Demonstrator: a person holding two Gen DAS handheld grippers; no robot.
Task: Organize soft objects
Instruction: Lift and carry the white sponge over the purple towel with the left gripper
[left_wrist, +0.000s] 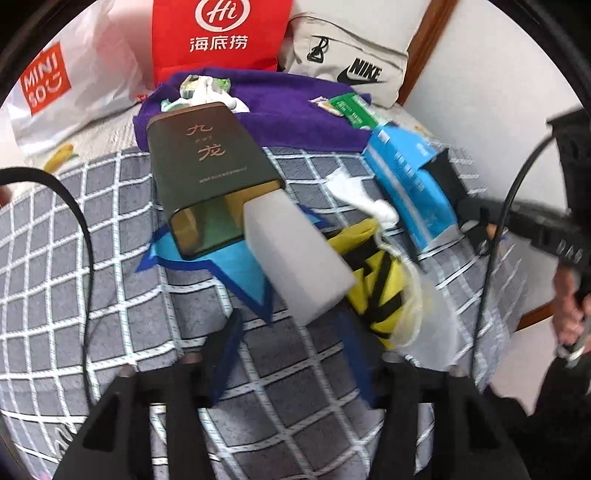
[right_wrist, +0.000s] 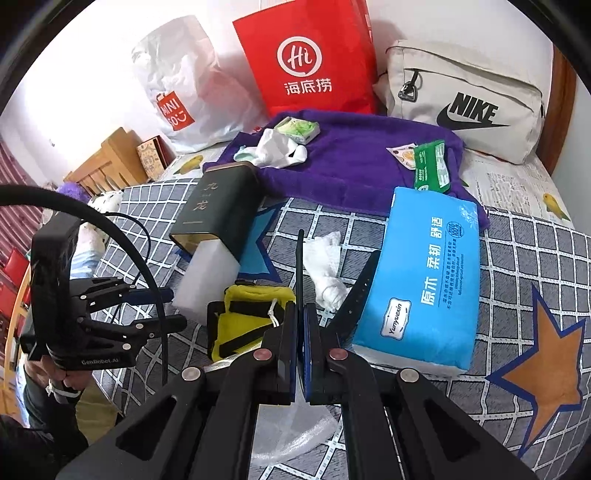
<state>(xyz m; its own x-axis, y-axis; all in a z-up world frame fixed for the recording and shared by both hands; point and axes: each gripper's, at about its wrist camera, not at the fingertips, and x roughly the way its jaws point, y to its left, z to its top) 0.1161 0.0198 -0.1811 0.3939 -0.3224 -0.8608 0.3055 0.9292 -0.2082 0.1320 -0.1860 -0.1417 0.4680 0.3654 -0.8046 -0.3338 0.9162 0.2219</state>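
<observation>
A white foam block (left_wrist: 295, 258) lies half inside a dark green tin (left_wrist: 207, 162) that lies on its side on the checked bedcover; both also show in the right wrist view, block (right_wrist: 207, 273), tin (right_wrist: 221, 210). My left gripper (left_wrist: 291, 332) is open, just short of the block's near end, apart from it. A yellow pouch with black straps (right_wrist: 247, 317) lies beside the block. My right gripper (right_wrist: 301, 310) is shut and empty above the pouch. A crumpled white cloth (right_wrist: 327, 266) and a blue tissue pack (right_wrist: 424, 280) lie to its right.
A purple towel (right_wrist: 354, 155) at the back carries white socks (right_wrist: 277, 149), a small green tissue packet (right_wrist: 297, 129) and a green wipes pack (right_wrist: 430, 168). Behind stand a red paper bag (right_wrist: 310, 62), a white Miniso bag (right_wrist: 177, 92) and a Nike bag (right_wrist: 465, 99).
</observation>
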